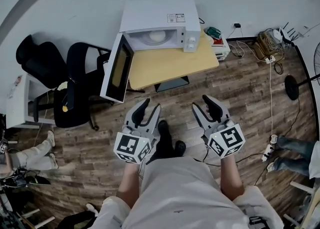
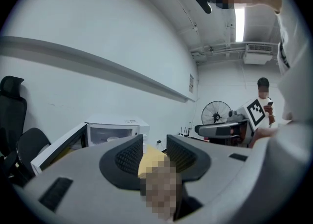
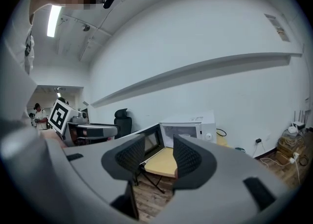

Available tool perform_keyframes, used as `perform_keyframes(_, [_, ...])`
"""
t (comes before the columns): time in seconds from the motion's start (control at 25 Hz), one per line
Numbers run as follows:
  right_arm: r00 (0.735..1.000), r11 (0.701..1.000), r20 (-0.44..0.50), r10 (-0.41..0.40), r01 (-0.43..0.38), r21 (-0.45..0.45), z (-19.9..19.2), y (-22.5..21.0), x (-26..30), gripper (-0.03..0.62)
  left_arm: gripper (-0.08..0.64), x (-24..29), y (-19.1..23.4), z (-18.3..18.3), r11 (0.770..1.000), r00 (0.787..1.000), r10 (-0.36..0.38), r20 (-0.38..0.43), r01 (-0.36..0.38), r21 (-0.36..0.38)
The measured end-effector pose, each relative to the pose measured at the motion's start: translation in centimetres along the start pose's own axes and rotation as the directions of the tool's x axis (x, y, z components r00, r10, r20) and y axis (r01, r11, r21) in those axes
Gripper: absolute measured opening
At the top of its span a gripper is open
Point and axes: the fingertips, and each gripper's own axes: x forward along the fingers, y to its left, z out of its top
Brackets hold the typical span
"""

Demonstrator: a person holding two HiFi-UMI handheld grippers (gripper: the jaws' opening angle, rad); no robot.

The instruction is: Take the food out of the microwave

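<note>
1. Microwave (image 1: 160, 23): white, on a yellow table (image 1: 170, 65) by the wall, at 12 o'clock from both grippers.
2. Door (image 1: 117, 68) is swung wide open, hanging off the microwave's 7 o'clock corner, past the table edge.
3. Food (image 1: 158, 36): pale round shape inside the microwave, approx. mid-cavity. Can't tell what it is. Not touched by either gripper.
4. Left gripper (image 1: 148, 109): jaws apart, nothing between them. In the left gripper view (image 2: 154, 142) only the table top shows through the gap, w/ the microwave at 10 o'clock of the jaws.
5. Right gripper (image 1: 205, 104): jaws apart, nothing between them. In the right gripper view (image 3: 159, 142) the table edge and floor show through the gap, w/ the microwave at 12 to 1 o'clock.
6. Both grippers sit side by side over the wood floor (image 1: 100, 138), well short of the table, pointing at 12 o'clock.
7. Two black chairs (image 1: 75, 88) at 9 o'clock of the table.
8. Cables (image 1: 265, 48) on the floor at 3 o'clock of the microwave.
</note>
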Motion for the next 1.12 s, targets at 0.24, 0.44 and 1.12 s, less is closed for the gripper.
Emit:
perform_keyframes(0.24, [1.000,1.000,-0.007,0.006,-0.006,-0.011,1.5,-1.7,4.8,0.190,0.144,3.4,3.7,1.1,1.000,1.000,-0.008,0.000,0.008,0.001])
perform_keyframes(0.44, [1.000,1.000,-0.012,-0.001,0.001,-0.010,2.4,-3.1,8.2,0.201,0.152,6.1,6.3,1.7,1.000,1.000,-0.030,-0.004,0.030,0.006])
perform_keyframes(1.12, [0.998,1.000,-0.049,-0.026,0.026,-0.005,2.8,-4.2,17.0,0.235,0.175,10.5,13.1,2.6,0.995,0.995,-0.094,-0.018,0.094,0.010])
